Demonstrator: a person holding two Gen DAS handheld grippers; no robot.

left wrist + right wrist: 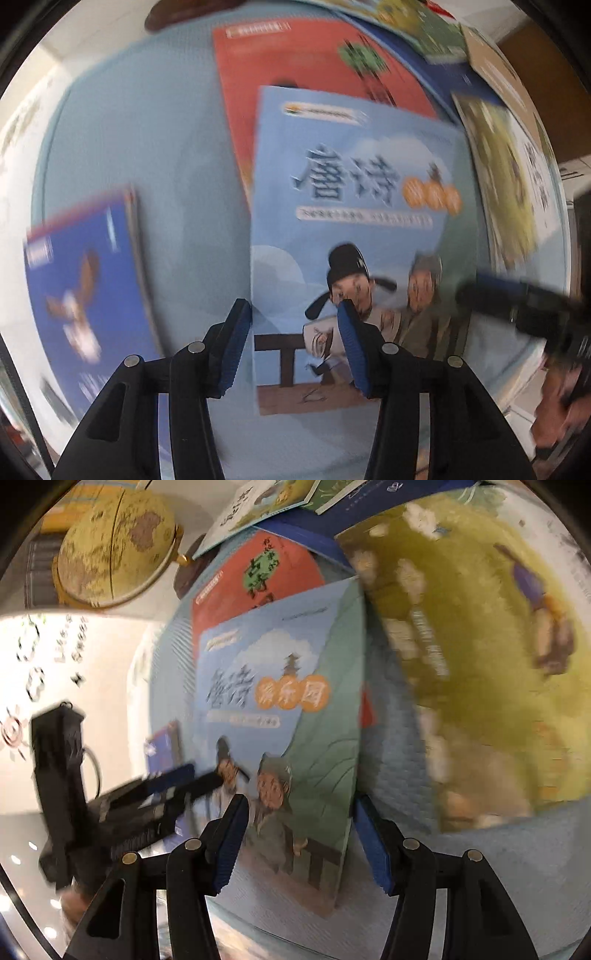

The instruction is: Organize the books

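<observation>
- Dark blue book [85, 291]: lies flat near the left edge of the desk [177, 192], on the light blue mat, well apart from the other books. Cover art is blurred; you see a brown-and-white figure on it and no more.
- Left tongs [295, 314]: your fingers stand wide apart, nothing between them. The left pad hangs over bare mat just beside the light blue book's left edge; the right pad hangs over its lower cover. Whether either touches the book cannot be told.
- Light blue book [354, 229]: lies mid-desk, face up, with two cartoon figures at a table in the lower half and large characters above. Its top overlaps the red book.
- Red book [295, 74]: lies toward the far edge of the desk, lower right part covered by the light blue book.
- Right tongs [299, 808]: fingers wide apart, holding nothing, straddling the light blue book's [280, 709] near right corner in the right wrist view. Contact cannot be told.
- Green-yellow book [480, 657]: lies at the right side of the desk, just beside the light blue book, heavily blurred.
- Globe [114, 542]: stands beyond the far left corner, in the right wrist view.
</observation>
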